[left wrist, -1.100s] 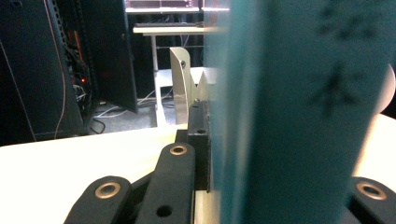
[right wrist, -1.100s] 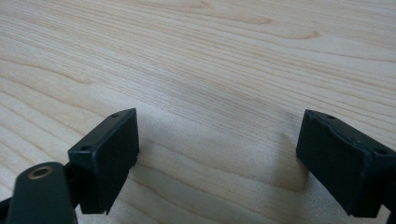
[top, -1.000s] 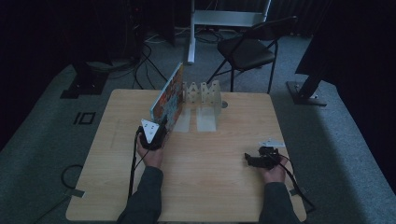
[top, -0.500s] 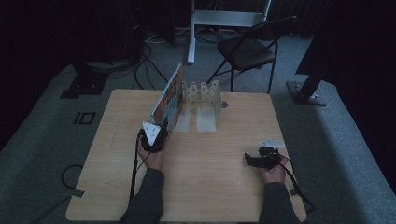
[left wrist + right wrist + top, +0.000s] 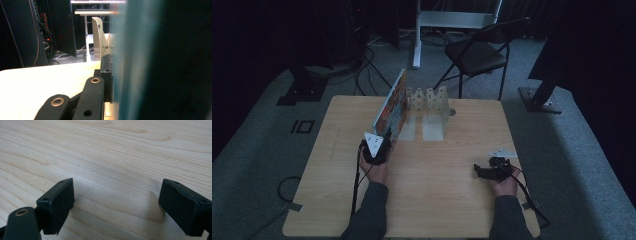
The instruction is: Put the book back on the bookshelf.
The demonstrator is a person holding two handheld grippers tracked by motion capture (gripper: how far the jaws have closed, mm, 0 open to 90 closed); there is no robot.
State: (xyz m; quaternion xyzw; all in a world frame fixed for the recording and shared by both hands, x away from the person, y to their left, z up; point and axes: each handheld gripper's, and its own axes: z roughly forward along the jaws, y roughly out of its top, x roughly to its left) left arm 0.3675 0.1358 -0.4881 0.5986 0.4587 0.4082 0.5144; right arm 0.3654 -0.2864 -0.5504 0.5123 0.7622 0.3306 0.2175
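Note:
A thin picture book (image 5: 391, 107) stands upright on its edge on the wooden table (image 5: 452, 200), left of the centre and angled toward the back. My left gripper (image 5: 381, 144) is shut on the book's near end. In the left gripper view one black finger (image 5: 106, 75) presses flat against the book's teal cover (image 5: 140, 62), and the other jaw is hidden behind the book. A white slotted rack (image 5: 428, 100) stands just right of the book's far end. My right gripper (image 5: 479, 171) rests on the table at the right. Its jaws (image 5: 116, 202) stand wide open over bare wood.
A black folding chair (image 5: 477, 52) and a white stand post (image 5: 417, 35) sit behind the table's far edge. Cables lie on the grey carpet at the left (image 5: 287, 187). Dark equipment bases stand at the far left (image 5: 299, 90) and right (image 5: 539, 97).

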